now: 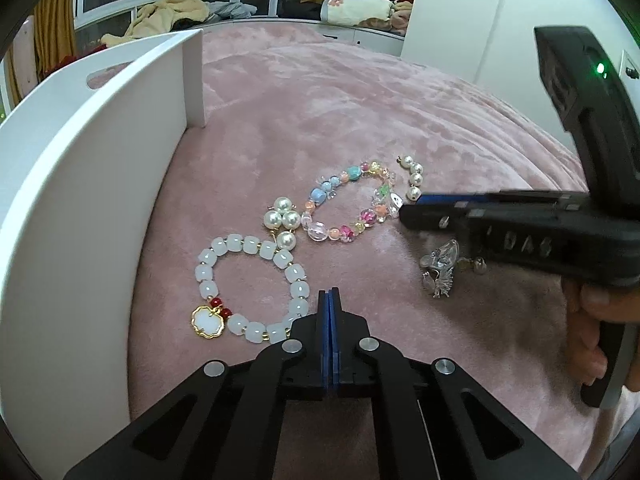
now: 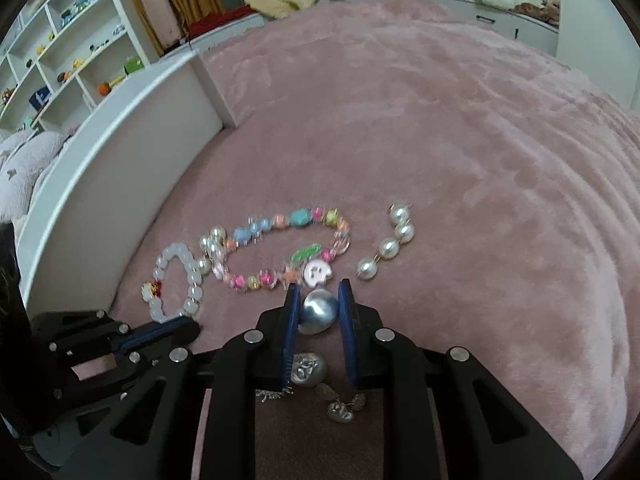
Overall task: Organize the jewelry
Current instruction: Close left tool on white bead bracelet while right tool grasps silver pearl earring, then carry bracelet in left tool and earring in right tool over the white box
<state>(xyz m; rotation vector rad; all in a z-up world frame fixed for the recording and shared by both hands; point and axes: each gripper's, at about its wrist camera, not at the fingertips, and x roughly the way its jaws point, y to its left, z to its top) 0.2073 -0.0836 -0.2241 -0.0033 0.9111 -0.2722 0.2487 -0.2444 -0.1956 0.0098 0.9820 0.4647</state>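
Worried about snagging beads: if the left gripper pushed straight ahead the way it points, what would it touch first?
Probably the white bead bracelet: the shut left gripper sits at its near-right edge. Depth is unclear, so it might meet the pink blanket first.

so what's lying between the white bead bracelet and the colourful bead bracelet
A small cluster of pearls lies between them, touching the white bead bracelet at its upper edge and sitting right beside the colourful bead bracelet. The left wrist view shows it sharpest.

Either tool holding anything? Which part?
Right tool pinches the silver bead across its sides. Left tool is shut, apparently on nothing.
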